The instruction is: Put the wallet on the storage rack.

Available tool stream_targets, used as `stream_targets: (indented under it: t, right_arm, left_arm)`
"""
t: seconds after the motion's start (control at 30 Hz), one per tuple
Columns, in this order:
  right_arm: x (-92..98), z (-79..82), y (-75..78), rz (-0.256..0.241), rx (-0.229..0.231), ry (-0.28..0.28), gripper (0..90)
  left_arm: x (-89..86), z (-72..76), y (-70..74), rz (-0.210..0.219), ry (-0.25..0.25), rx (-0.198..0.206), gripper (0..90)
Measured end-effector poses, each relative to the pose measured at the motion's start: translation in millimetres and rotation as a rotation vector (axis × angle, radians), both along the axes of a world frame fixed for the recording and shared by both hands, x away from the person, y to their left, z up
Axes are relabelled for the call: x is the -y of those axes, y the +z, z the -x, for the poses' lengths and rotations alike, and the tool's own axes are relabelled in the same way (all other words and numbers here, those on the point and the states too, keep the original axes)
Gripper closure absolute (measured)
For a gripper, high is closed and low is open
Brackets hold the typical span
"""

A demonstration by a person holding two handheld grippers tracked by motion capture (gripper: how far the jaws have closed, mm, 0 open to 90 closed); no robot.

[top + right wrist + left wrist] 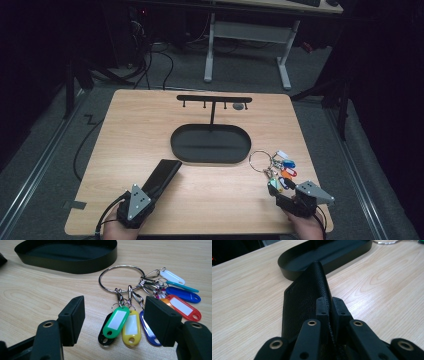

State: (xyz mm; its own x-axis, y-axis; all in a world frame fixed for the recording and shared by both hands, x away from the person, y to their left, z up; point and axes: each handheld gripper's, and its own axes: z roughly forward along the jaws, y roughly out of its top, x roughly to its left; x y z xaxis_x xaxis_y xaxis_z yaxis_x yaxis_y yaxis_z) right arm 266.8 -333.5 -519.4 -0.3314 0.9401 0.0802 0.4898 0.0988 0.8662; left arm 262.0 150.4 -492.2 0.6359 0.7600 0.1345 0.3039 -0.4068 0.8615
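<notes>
Two grippers sit at the near edge of the pale wood-grain table (150,125). The left gripper (330,305) has its jaws pinched on a black wallet (304,297) of pebbled leather, which lies flat at near left, pointing toward the oval black tray (210,145) at centre. A thin hook stand (214,100) rises from the tray's far side. The right gripper (113,320) has its jaws spread wide around bright plastic key tags (125,323) clipped to a steel ring (122,277), near right.
</notes>
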Motion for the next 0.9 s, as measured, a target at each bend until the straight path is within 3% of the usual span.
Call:
stream_targets:
  t: [0.07, 0.33, 0.43, 0.6, 0.8, 0.9]
  right_arm:
    - [0.2, -0.1, -0.1, -0.001, 0.0, 0.0, 34.0]
    - [0.5, -0.8, -1.0, -0.003, -0.004, -0.003, 34.2]
    - [0.5, -0.4, -0.7, -0.001, -0.002, -0.002, 34.2]
    - [-0.1, -1.0, -0.9, 0.0, -0.005, -0.006, 34.3]
    - [-1.8, -1.9, -1.6, 0.001, -0.01, -0.005, 34.3]
    - [-2.5, -1.1, -0.7, 0.0, -0.009, -0.006, 34.3]
  left_arm:
    - [0.4, 0.5, 0.8, 0.001, -0.002, 0.003, 85.5]
    - [2.3, 5.3, 9.8, 0.095, -0.035, -0.001, 86.1]
    - [-8.4, 1.0, 10.6, 0.143, -0.012, -0.012, 86.3]
    - [-27.3, -5.0, 13.3, 0.185, 0.051, 0.005, 90.0]
    - [-42.9, -15.4, 9.0, 0.202, 0.087, -0.018, 90.0]
    - [-39.5, -13.9, 8.5, 0.193, 0.07, -0.017, 90.0]
